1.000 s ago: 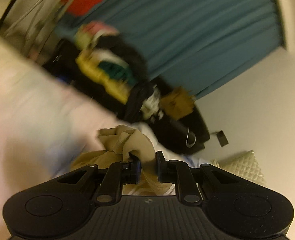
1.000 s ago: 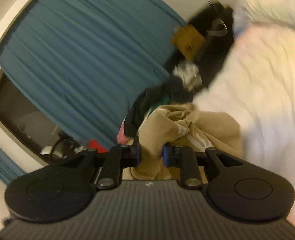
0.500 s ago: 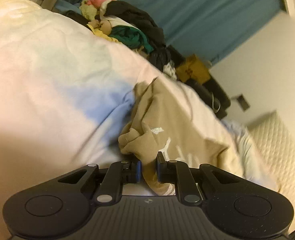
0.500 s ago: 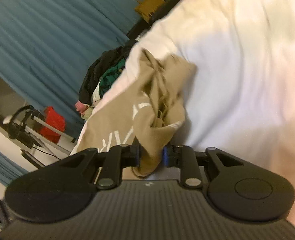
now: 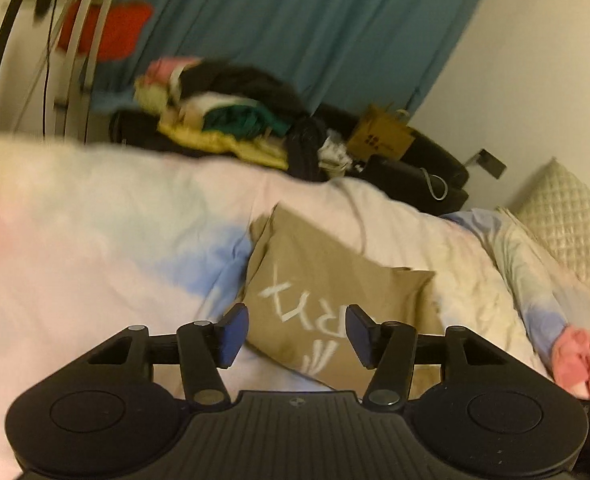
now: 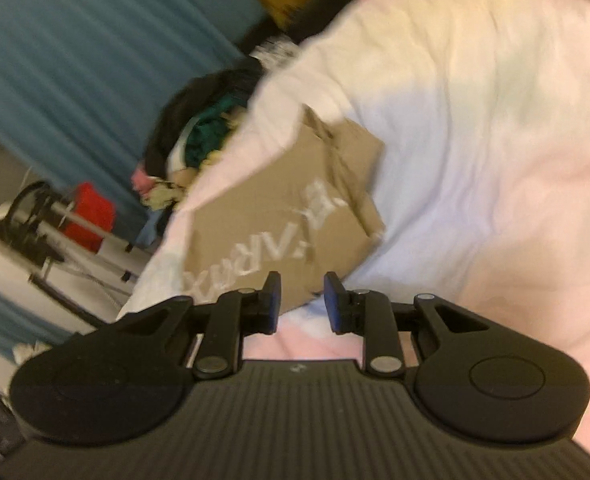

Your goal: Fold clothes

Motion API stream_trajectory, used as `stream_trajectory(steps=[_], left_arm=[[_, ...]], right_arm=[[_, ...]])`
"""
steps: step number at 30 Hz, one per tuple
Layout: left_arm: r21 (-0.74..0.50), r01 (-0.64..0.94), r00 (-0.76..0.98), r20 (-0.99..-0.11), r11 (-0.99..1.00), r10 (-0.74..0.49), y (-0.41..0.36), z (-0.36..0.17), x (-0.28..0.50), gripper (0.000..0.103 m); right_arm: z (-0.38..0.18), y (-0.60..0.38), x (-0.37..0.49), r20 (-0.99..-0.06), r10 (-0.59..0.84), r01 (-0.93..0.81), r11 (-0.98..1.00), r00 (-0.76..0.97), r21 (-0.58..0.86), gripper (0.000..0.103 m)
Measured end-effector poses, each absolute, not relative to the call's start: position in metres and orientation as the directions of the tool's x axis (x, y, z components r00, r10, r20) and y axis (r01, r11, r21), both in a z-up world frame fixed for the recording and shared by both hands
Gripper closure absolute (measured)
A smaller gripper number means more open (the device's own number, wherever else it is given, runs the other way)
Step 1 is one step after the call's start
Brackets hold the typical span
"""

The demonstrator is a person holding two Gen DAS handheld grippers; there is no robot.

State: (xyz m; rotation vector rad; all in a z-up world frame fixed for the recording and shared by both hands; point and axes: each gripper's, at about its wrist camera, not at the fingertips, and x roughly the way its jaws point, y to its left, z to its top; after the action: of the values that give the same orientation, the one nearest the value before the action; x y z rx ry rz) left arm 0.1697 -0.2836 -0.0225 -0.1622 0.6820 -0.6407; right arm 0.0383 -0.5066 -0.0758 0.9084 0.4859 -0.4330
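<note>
Tan shirt (image 5: 327,276) flat on bedspread (image 5: 95,240). Left gripper (image 5: 297,334) just opened, released. Right gripper (image 6: 302,304) parted, empty. Next: pinch 1 edge each, fold evenly.

I am working in a bedroom of a lived-in home; a bed (image 5: 107,216) fills most of both views, spread with a soft cover in pale pink, cream and blue; a quilted cream pillow (image 5: 567,220) sits at its far right in my left view; a long teal curtain (image 5: 315,28) hangs down the wall behind; beside the bed a heap of unsorted clothes (image 5: 231,116), black, green, yellow and pink, is piled on something dark; a brown paper bag (image 5: 379,136) stands near it; a plain white wall (image 5: 535,72) closes the corner; a metal stand with cables (image 6: 51,220) and a red thing (image 6: 91,210) stand near the curtain.
</note>
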Motion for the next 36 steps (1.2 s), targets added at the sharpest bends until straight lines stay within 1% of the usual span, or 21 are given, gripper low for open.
stream_trajectory(steps=[2,4,5,6,7,8,9,11,12,13,17,22,31,36], left_arm=[[-0.302,0.519,0.617,-0.515,0.800,-0.595,-0.276,0.002,0.151,0.037],[-0.265,0.530,0.640,-0.498,0.805,-0.586,-0.269,0.025,0.132,0.032],[-0.247,0.536,0.651,-0.488,0.807,-0.581,-0.264,0.035,0.123,0.031],[-0.229,0.541,0.662,-0.477,0.809,-0.577,-0.259,0.046,0.113,0.027],[-0.218,0.544,0.671,-0.467,0.810,-0.576,-0.255,0.056,0.103,0.022],[-0.211,0.549,0.676,-0.457,0.809,-0.578,-0.249,0.065,0.093,0.021],[-0.200,0.555,0.682,-0.445,0.807,-0.580,-0.244,0.074,0.083,0.018],[-0.167,0.559,0.706,-0.418,0.812,-0.571,-0.235,0.089,0.063,0.009],[-0.156,0.559,0.717,-0.403,0.815,-0.569,-0.230,0.096,0.054,0.002],[-0.149,0.558,0.727,-0.386,0.816,-0.568,-0.225,0.101,0.044,0.001],[-0.152,0.572,0.734,-0.346,0.806,-0.585,-0.205,0.116,0.011,0.001],[-0.129,0.586,0.743,-0.309,0.800,-0.594,-0.183,0.120,-0.027,0.000],[-0.106,0.586,0.757,-0.281,0.803,-0.590,-0.146,0.091,-0.067,0.000],[-0.092,0.552,0.785,-0.280,0.829,-0.553,-0.122,0.072,-0.077,0.000]], right_arm=[[-0.050,-0.495,0.030,-0.543,-0.165,0.519,0.605,0.823,0.603,0.075],[-0.028,-0.480,0.012,-0.507,-0.175,0.483,0.659,0.844,0.577,0.066],[-0.016,-0.473,0.004,-0.486,-0.179,0.463,0.685,0.855,0.562,0.056],[-0.007,-0.469,-0.002,-0.465,-0.186,0.446,0.708,0.866,0.547,0.042],[0.003,-0.464,-0.008,-0.443,-0.193,0.430,0.731,0.875,0.530,0.035],[0.012,-0.457,-0.017,-0.421,-0.200,0.414,0.752,0.885,0.513,0.023],[0.022,-0.450,-0.025,-0.398,-0.207,0.398,0.775,0.894,0.491,0.016],[0.037,-0.438,-0.039,-0.368,-0.216,0.374,0.815,0.905,0.443,0.016],[0.043,-0.432,-0.045,-0.360,-0.214,0.363,0.830,0.908,0.424,0.016],[0.048,-0.425,-0.052,-0.352,-0.211,0.352,0.844,0.912,0.405,0.016],[0.062,-0.405,-0.075,-0.324,-0.207,0.323,0.874,0.923,0.363,0.016],[0.062,-0.383,-0.098,-0.313,-0.194,0.304,0.884,0.930,0.355,0.016],[0.033,-0.351,-0.115,-0.286,-0.223,0.312,0.895,0.932,0.320,0.016],[0.009,-0.335,-0.110,-0.299,-0.231,0.316,0.906,0.926,0.280,0.016]])
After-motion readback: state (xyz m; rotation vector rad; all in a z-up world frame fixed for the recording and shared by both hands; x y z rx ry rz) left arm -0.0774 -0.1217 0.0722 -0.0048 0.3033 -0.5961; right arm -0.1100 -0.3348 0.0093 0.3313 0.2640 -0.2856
